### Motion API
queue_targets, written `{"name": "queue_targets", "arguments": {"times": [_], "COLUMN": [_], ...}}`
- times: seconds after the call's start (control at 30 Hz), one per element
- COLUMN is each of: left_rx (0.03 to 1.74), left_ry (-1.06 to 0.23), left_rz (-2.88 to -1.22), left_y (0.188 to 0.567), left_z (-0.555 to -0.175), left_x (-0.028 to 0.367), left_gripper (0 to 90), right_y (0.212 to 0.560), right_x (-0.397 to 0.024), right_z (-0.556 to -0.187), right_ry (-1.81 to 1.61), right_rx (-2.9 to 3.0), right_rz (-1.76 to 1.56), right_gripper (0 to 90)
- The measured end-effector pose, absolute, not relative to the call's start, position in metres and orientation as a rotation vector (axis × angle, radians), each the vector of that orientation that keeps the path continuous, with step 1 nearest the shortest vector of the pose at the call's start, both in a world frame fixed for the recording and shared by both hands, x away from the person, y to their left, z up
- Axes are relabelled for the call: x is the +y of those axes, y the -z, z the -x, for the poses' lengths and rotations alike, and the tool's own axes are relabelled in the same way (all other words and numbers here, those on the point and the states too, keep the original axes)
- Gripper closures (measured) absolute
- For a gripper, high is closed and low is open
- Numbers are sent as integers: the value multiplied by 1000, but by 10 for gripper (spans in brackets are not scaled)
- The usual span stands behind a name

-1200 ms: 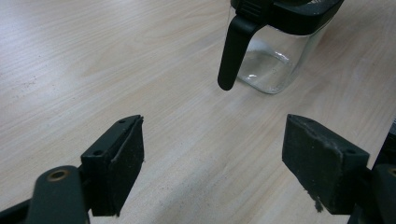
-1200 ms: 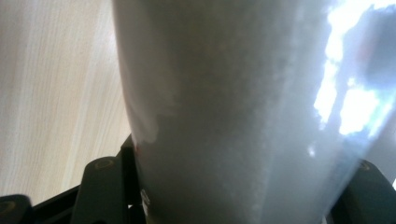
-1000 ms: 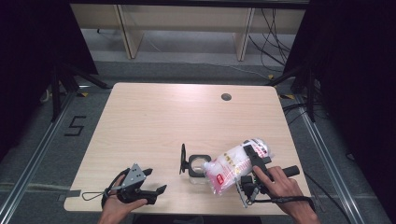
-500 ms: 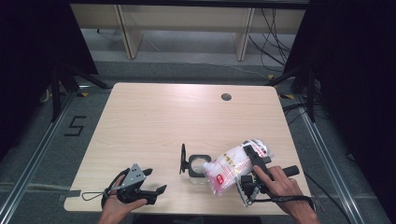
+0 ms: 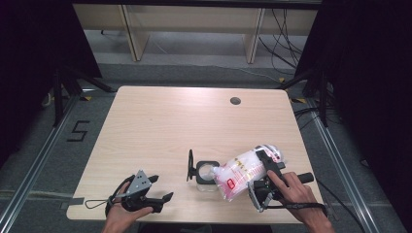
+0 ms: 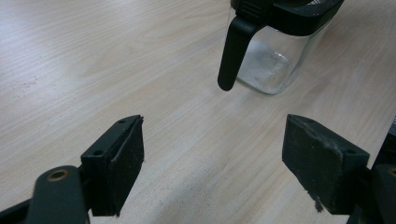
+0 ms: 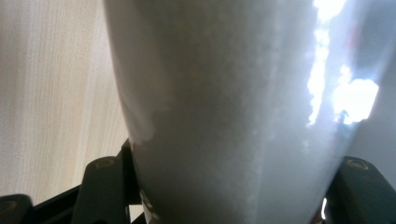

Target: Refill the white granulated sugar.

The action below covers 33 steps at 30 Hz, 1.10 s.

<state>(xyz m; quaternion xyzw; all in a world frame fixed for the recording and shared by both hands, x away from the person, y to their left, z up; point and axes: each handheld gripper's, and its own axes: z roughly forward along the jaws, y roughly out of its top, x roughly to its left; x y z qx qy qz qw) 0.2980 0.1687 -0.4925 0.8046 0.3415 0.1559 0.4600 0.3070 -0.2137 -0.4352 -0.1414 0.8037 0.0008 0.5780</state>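
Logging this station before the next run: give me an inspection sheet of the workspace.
Surface: wooden table, bare apart from the job's things; round hole near far edge.
Job's things: clear jar with black lid flipped open; bag of white powder tilted toward it.
Clutter: nothing seen.
Grippers: right tongs clamped on the bag; left tongs open, holding nothing, resting on the table.
Cables: loop trailing from the left tongs; more on the floor behind.
Surroundings: dark curtains, shelving frame behind.

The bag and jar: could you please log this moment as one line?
right hand-held gripper: shut on bag of white powder, tilted at glass jar | left hand-held gripper: open, empty
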Motion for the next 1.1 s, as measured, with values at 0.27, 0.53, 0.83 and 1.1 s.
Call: {"name": "queue_targets", "arguments": {"times": [0.27, 0.53, 0.83, 1.1], "left_rx": [837, 848, 849, 851], "left_ry": [-381, -375, -374, -371], "left_rz": [-1979, -1972, -1971, -1963], "left_y": [492, 493, 493, 492], "left_z": [-298, -298, -298, -297], "left_x": [169, 169, 169, 168], "left_gripper": [202, 203, 203, 203], "right_y": [436, 435, 435, 433], "right_x": [-210, -209, -212, -213], "right_z": [-304, -303, -304, -303], "right_ry": [9, 15, 9, 28], "right_rx": [1883, 1897, 1892, 1892], "right_rz": [331, 322, 315, 313], "right_gripper": [395, 395, 395, 395]}}
